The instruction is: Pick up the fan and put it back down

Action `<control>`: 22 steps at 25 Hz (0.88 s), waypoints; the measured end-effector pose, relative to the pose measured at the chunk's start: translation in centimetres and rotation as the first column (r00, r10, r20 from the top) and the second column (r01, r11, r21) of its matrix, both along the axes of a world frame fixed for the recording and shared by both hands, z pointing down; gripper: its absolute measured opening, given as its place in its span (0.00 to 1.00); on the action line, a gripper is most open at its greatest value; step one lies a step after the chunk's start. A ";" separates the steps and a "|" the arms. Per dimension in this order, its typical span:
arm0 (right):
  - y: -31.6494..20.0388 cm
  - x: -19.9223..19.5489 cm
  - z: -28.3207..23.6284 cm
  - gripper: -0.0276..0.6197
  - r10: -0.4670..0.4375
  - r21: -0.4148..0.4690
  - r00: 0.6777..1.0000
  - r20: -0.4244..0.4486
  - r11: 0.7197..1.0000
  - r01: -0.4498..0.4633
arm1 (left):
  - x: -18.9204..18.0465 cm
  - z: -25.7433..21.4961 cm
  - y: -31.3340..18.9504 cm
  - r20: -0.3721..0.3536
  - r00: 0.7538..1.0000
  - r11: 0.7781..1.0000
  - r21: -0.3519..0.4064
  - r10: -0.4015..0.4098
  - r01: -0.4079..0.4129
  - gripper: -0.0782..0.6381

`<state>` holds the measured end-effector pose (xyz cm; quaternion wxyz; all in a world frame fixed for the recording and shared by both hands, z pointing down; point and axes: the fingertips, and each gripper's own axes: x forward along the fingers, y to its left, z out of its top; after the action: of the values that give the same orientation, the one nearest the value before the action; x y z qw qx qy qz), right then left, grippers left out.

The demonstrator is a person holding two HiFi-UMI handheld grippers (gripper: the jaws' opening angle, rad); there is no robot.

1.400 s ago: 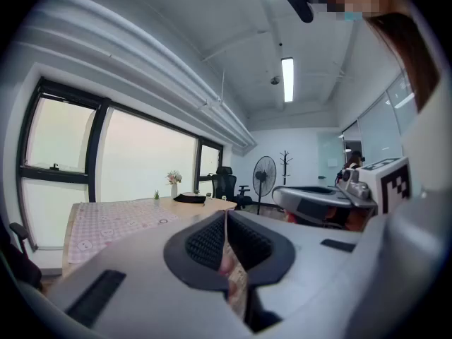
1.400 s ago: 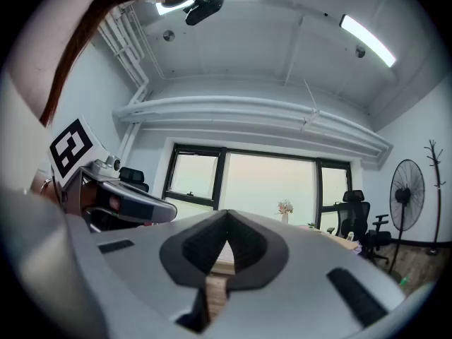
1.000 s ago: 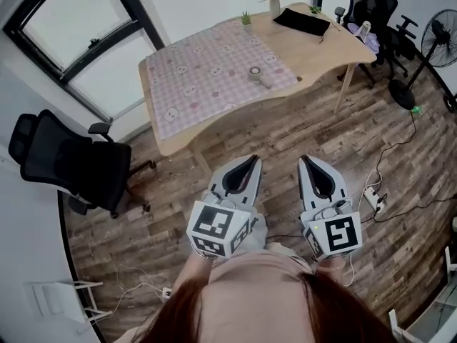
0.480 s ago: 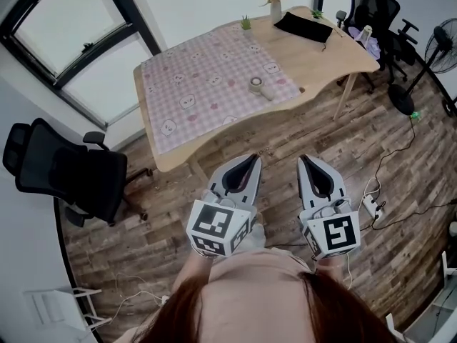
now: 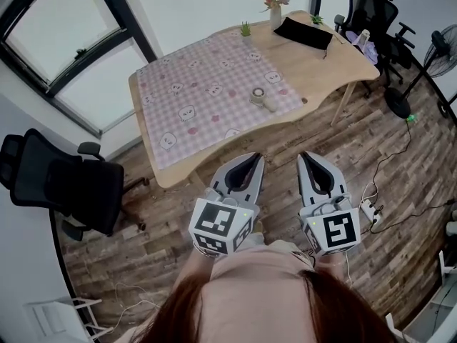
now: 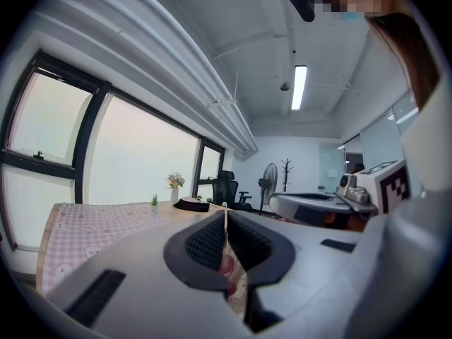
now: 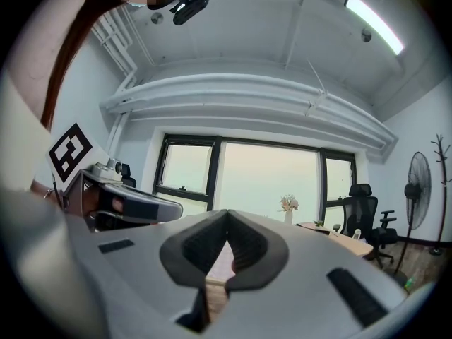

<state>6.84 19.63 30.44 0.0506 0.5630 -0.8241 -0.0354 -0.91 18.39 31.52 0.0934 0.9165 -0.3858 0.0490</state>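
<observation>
L gripper (image 5: 251, 164) and R gripper (image 5: 308, 161), low centre of head view, both jaws clenched w/ nothing between; fan (image 5: 261, 98) lies on checked cloth (image 5: 200, 91) on worktop (image 5: 321, 63), upper centre, well apart from both.

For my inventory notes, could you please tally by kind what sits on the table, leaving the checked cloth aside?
Small fan: 1
Flower vase: 1
Small potted plants: 2
Black pad: 1
Total: 5
A tiny dark spot by the cloth edge is too small to identify, so uncounted.
</observation>
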 end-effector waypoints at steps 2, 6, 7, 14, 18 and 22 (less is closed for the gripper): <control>-0.6 -0.3 0.0 0.04 0.007 -0.002 1.000 -0.002 1.000 -0.007 | -0.5 0.1 -0.7 -0.007 1.000 1.000 -0.004 0.001 -0.001 0.13; -1.5 -1.0 0.4 0.04 0.008 -0.016 1.000 -0.017 1.000 -0.008 | -1.4 0.5 -1.7 -0.023 1.000 1.000 -0.018 -0.003 0.002 0.13; -1.8 -1.2 0.4 0.04 0.007 -0.019 1.000 -0.022 1.000 -0.007 | -1.5 0.6 -2.0 -0.026 1.000 1.000 -0.020 -0.003 0.003 0.13; -3.5 -1.6 0.5 0.04 0.007 -0.012 0.999 -0.033 1.000 -0.007 | -1.6 0.8 -3.8 -0.037 0.999 1.000 -0.023 0.008 -0.009 0.13; -4.8 -1.5 0.2 0.04 0.003 -0.007 0.999 -0.032 1.000 -0.003 | -1.2 0.7 -5.0 -0.035 0.999 1.000 -0.020 0.017 -0.018 0.13; -6.5 -1.0 0.4 0.04 -0.002 -0.003 0.999 -0.037 1.000 0.002 | -0.5 0.8 -6.5 -0.028 0.999 1.000 -0.013 0.022 -0.023 0.13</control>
<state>5.79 13.12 30.81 0.0667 0.5614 -0.8237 -0.0444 -1.45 11.90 32.29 0.1044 0.9208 -0.3737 0.0398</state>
